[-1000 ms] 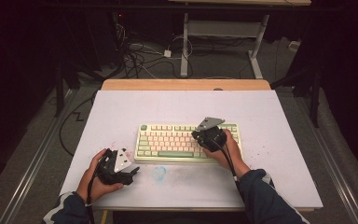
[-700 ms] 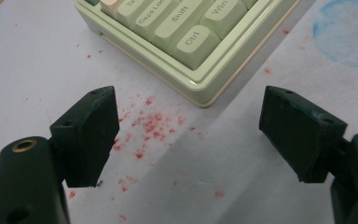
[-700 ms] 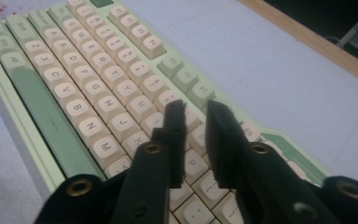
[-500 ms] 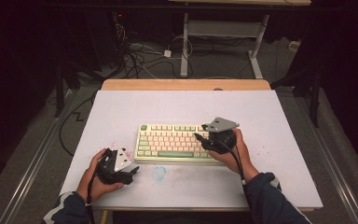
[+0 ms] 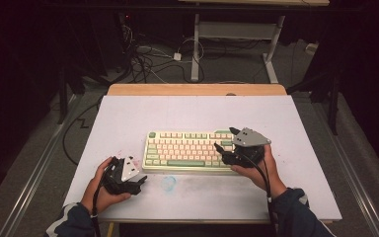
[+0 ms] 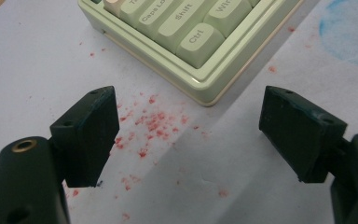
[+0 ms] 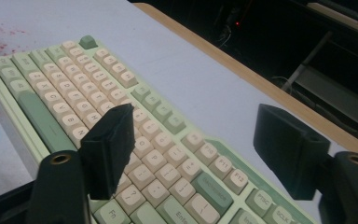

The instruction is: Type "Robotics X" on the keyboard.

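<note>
1. Left gripper (image 5: 139, 178): it rests low on the table (image 5: 128, 118), held in the person's left hand (image 5: 101, 190). Its jaws stand spread with nothing between them. The keyboard (image 6: 200, 70) lies just ahead of the tips, its near-left corner with the Ctrl key (image 6: 196, 39) pointing into the gap. Judgement: this gripper is parked near that corner so it can steady the case if it slides.

2. Table surface ahead of the left gripper: red specks (image 6: 151, 123) lie between and just beyond its jaws, and a blue smudge (image 6: 354, 32) lies beyond its right jaw. Neither touches the keyboard.

3. Keyboard: it lies flat between the two grippers, long side towards the person, no pad in contact with it. Judgement: centred so that each gripper reaches one end.

4. Right gripper (image 5: 224, 139): it is held above the keyboard's right end, tilted down over the keys. Its jaws have just been opening and now stand spread, with nothing between them. The Enter key (image 7: 184, 215) sits just below the gap.

5. Judgement: the work in hand is pressing keys; the right gripper appears to stand clear between presses.
</note>
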`<state>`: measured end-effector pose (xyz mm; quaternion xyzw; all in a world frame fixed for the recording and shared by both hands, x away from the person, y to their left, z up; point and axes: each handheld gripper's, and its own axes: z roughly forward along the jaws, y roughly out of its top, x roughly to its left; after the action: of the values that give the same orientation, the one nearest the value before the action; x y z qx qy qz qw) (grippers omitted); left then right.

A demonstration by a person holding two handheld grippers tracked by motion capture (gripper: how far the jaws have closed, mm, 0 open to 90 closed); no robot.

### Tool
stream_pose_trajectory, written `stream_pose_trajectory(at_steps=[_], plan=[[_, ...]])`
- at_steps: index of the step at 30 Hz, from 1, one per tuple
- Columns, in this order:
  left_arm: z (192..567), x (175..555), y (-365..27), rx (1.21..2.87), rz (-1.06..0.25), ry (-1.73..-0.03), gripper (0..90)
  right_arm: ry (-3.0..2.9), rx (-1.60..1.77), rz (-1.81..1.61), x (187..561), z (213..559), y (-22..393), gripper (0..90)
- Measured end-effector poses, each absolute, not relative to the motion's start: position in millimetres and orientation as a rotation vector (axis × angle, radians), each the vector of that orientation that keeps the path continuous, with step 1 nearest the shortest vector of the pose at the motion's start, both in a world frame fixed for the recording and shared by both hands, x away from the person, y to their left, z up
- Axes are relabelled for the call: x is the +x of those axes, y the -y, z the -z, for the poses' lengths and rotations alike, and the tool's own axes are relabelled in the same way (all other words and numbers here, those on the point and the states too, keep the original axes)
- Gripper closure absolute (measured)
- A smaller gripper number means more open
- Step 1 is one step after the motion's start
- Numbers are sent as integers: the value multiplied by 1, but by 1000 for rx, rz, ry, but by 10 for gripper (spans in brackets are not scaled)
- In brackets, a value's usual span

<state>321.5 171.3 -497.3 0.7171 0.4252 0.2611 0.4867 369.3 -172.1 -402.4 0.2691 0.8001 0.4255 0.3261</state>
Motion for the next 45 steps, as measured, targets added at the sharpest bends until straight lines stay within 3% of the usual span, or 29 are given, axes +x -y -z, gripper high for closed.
stream_pose_trajectory(at_steps=[15, 32, 38, 45], plan=[[494, 322, -173, 1731, -655, -1041, 188, -2052, 699, -1113, 348, 407, 197, 261], [485, 321, -177, 1685, -661, -1036, 288, -2011, 722, -1049, 324, 422, 230, 263], [477, 321, -177, 1644, -600, -1041, 449, -1993, 740, -1017, 317, 429, 240, 265], [470, 324, -176, 1672, -544, -1035, 777, -2017, 771, -987, 307, 439, 250, 267]])
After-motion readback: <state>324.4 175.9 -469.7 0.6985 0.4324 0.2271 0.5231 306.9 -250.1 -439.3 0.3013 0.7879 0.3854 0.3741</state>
